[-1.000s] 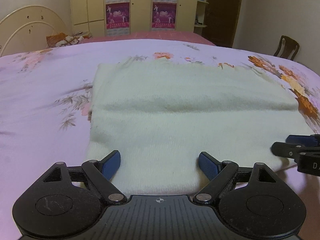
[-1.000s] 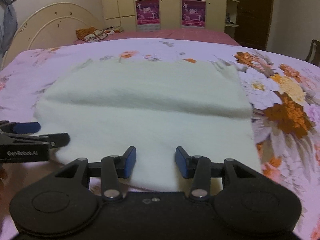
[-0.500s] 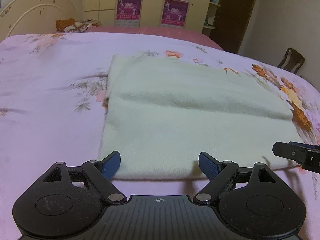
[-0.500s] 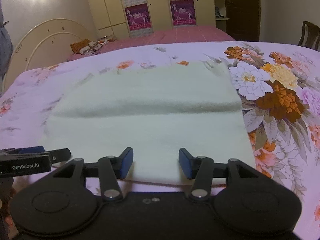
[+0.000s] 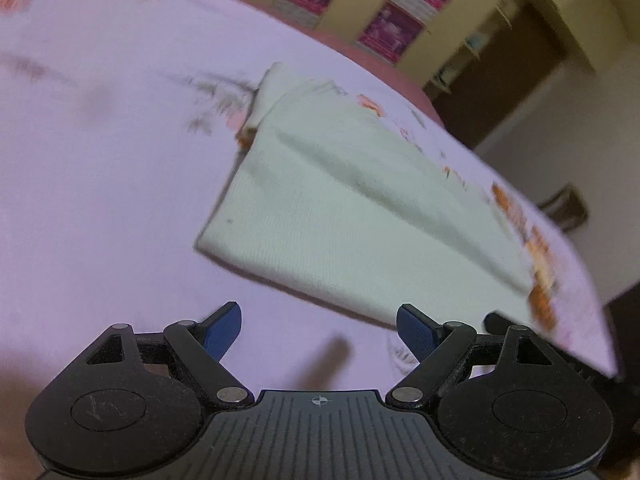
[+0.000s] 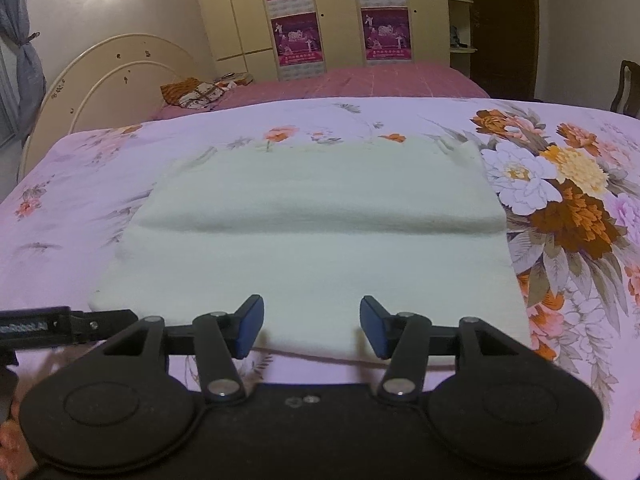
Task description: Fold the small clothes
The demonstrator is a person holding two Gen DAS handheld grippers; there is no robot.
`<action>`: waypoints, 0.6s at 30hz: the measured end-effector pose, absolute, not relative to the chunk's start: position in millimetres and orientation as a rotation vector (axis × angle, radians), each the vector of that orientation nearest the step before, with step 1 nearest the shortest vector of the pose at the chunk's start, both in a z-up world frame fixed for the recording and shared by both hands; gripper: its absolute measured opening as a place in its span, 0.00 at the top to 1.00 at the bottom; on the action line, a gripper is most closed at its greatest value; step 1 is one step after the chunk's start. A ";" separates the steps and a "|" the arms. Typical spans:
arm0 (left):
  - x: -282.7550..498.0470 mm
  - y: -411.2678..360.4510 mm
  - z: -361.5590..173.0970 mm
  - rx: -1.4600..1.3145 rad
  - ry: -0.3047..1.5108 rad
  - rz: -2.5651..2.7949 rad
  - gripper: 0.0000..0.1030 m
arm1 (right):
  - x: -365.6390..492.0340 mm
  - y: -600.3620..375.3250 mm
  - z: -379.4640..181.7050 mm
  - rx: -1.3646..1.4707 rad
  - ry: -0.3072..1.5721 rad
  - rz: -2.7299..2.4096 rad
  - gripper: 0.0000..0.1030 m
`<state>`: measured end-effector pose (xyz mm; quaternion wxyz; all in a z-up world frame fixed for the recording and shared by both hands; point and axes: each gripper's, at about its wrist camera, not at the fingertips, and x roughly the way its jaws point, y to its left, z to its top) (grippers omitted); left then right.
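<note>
A pale cream knitted garment (image 6: 312,240) lies folded flat on the floral bedspread, with a fold ridge running across its middle. It also shows in the blurred, tilted left wrist view (image 5: 348,216). My right gripper (image 6: 311,326) is open and empty, its blue pads just over the garment's near edge. My left gripper (image 5: 318,330) is open and empty, over bare bedspread a little short of the garment's near edge. The left gripper's finger also shows at the left edge of the right wrist view (image 6: 68,326).
The pink floral bedspread (image 6: 560,200) covers the whole bed. A cream headboard (image 6: 112,80) stands at the far left, a second bed (image 6: 360,80) and wardrobe (image 6: 320,12) behind. A wooden chair (image 6: 628,88) is at the right.
Both grippers have pulled back from the garment towards me. The left one has tilted and swung left, so its view is blurred. The garment has not moved.
</note>
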<state>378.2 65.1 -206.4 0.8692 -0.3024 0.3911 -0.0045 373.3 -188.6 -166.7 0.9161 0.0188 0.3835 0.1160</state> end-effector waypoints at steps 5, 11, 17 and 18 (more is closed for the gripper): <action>383.9 78.7 -224.3 -0.861 0.754 -0.021 0.18 | 379.3 -189.0 -171.6 0.050 0.791 0.245 0.49; 401.2 77.0 -241.0 -0.950 0.636 -0.011 0.22 | 391.0 -185.8 -178.3 0.055 0.794 0.254 0.48; 428.0 83.4 -263.3 -1.028 0.565 0.003 0.58 | 408.1 -182.1 -183.0 0.058 0.783 0.273 0.46; 432.8 82.5 -264.5 -1.026 0.553 0.001 0.58 | 411.1 -181.0 -183.4 0.059 0.781 0.277 0.46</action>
